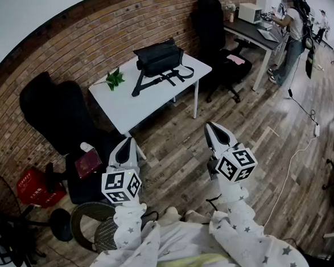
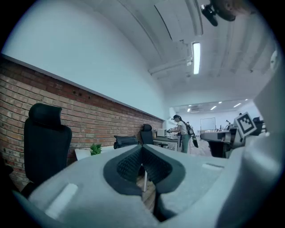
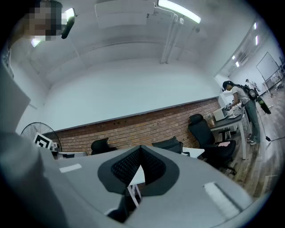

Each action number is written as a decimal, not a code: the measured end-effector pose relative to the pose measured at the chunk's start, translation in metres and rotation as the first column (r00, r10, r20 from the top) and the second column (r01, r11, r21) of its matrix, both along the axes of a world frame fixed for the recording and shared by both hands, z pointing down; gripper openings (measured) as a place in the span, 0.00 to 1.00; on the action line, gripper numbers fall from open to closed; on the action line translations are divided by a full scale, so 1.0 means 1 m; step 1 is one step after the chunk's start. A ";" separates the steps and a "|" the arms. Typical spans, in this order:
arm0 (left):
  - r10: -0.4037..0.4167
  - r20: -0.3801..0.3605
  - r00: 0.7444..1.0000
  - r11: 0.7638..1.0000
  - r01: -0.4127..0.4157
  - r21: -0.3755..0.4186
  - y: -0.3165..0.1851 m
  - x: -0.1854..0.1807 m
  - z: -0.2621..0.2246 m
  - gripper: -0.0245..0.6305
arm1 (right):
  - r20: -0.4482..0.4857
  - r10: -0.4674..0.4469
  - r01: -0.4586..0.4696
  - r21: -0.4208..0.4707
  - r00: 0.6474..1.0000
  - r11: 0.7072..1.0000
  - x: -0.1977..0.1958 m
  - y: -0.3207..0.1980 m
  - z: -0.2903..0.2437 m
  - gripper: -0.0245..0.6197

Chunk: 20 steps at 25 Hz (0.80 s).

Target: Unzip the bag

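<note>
Head view: black bag (image 1: pixel 159 57) atop white table (image 1: pixel 125 107), upper centre; left gripper (image 1: pixel 127 141) and right gripper (image 1: pixel 211 127) lower centre, well apart from it.
Left gripper view: jaws pressed together, empty; bag beyond, centre-left.
Right gripper view: likewise closed on nothing; bag just right of centre.

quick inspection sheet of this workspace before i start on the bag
surface: white table by the brick wall
job's things: black bag on the table, strap spread beside it; zip too small to tell
clutter: small green plant beside the bag
grippers: left tongs and right tongs both shut, empty, short of the table
cables: white cable on the floor at right
surroundings: black chairs, red crate, person at a far desk
</note>
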<state>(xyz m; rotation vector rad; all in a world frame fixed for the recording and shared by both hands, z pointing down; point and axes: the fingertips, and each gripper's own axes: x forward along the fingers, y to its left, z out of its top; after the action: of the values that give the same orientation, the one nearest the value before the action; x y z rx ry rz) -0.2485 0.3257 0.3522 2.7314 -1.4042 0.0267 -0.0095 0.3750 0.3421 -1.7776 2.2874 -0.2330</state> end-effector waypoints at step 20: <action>-0.066 0.023 0.998 0.997 0.066 -0.031 0.018 0.004 0.018 0.04 | 0.041 -0.037 0.038 -0.023 0.998 0.999 0.007 0.000 0.019 0.05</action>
<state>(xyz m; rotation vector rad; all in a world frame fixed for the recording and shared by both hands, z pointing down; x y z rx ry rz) -0.2444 0.3440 0.3704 2.6658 -1.4857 0.0754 -0.0020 0.3755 0.3614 -1.7260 2.3009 -0.3020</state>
